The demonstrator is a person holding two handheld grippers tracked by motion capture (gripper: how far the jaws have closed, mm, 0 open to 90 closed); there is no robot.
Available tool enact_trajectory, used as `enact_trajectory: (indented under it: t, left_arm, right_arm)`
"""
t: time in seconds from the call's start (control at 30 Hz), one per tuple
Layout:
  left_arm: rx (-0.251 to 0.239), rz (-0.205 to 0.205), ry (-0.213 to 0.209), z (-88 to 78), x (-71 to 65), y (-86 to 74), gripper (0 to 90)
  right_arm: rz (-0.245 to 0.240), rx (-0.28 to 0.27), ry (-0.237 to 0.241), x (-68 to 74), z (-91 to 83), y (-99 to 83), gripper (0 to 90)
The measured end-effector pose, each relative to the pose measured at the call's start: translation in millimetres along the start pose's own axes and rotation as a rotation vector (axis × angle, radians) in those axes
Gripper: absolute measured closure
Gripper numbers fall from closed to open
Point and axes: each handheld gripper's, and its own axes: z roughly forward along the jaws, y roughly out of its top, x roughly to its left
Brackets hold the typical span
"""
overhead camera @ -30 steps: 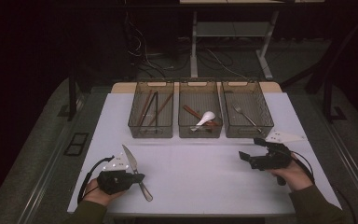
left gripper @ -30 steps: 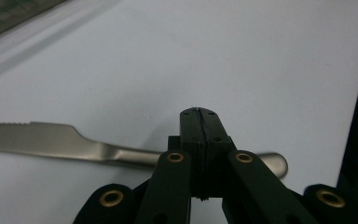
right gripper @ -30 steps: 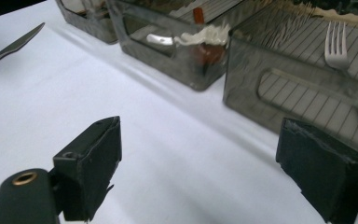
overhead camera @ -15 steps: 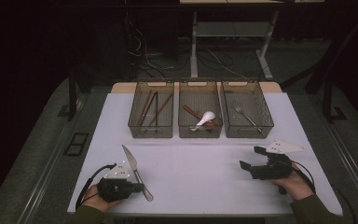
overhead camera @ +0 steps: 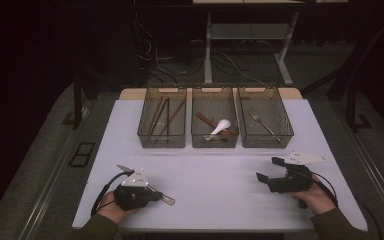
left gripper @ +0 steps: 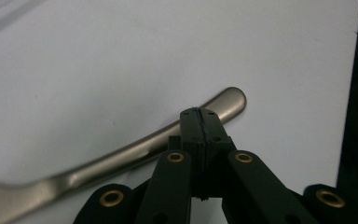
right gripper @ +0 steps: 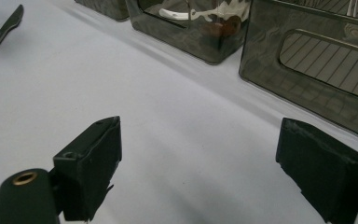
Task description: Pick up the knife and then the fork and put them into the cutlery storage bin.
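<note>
A metal knife [overhead camera: 166, 199] lies flat on the white table [overhead camera: 215, 175] at the near left, blade tip pointing far-left. My left gripper [overhead camera: 155, 194] rests over it. Its jaws are shut flat against each other with nothing between them. In the left gripper view the knife's handle [left gripper: 121, 156] runs crosswise on the table just beyond the shut tips [left gripper: 199, 119]. At the near right my right gripper [overhead camera: 269, 170] is held low over bare table, open and holding nothing, with its jaws wide apart [right gripper: 205, 161].
Three dark see-through bins stand in a row at the back: the left bin [overhead camera: 161, 137] holds chopsticks, the middle bin [overhead camera: 214, 140] a white spoon [overhead camera: 221, 125], the right bin [overhead camera: 267, 139] a fork. The table's near edge is close to both hands.
The knife has turned under the left gripper and now lies flatter across the table, with its handle end further right. Both hands have barely shifted.
</note>
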Motion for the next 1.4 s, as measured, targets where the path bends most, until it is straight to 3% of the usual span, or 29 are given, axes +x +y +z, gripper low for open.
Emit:
enact_trajectory:
  t: [0.57,0.63,0.7,0.93,1.13,1.23,1.4]
  left_arm:
    - [-0.005,0.011,0.048,18.4,17.5,24.9,89.3]
    - [-0.023,0.004,0.04,21.5,18.6,28.9,89.3]
    - [-0.02,0.017,0.06,25.5,19.7,34.7,89.3]
    - [0.0,0.041,0.003,33.2,14.2,42.7,89.3]
    - [-0.009,0.048,0.007,37.4,12.6,45.6,89.3]
    - [0.007,0.058,-0.034,38.7,9.6,45.8,89.3]
    - [0.026,0.075,-0.03,42.6,8.1,46.6,89.4]
  right_arm:
    - [-0.005,0.007,0.01,-0.1,0.9,-0.3,14.0]
    - [-0.007,0.007,0.011,-0.2,1.1,-0.3,14.0]
    - [-0.009,0.008,0.012,0.0,1.2,-0.4,14.0]
    - [-0.006,0.006,0.014,-0.3,0.6,-0.7,14.0]
    - [-0.011,0.01,0.015,0.2,0.8,-1.0,14.0]
    - [-0.008,0.013,0.012,0.4,1.5,-1.0,14.0]
    - [-0.007,0.012,0.012,-0.1,1.6,-1.0,14.0]
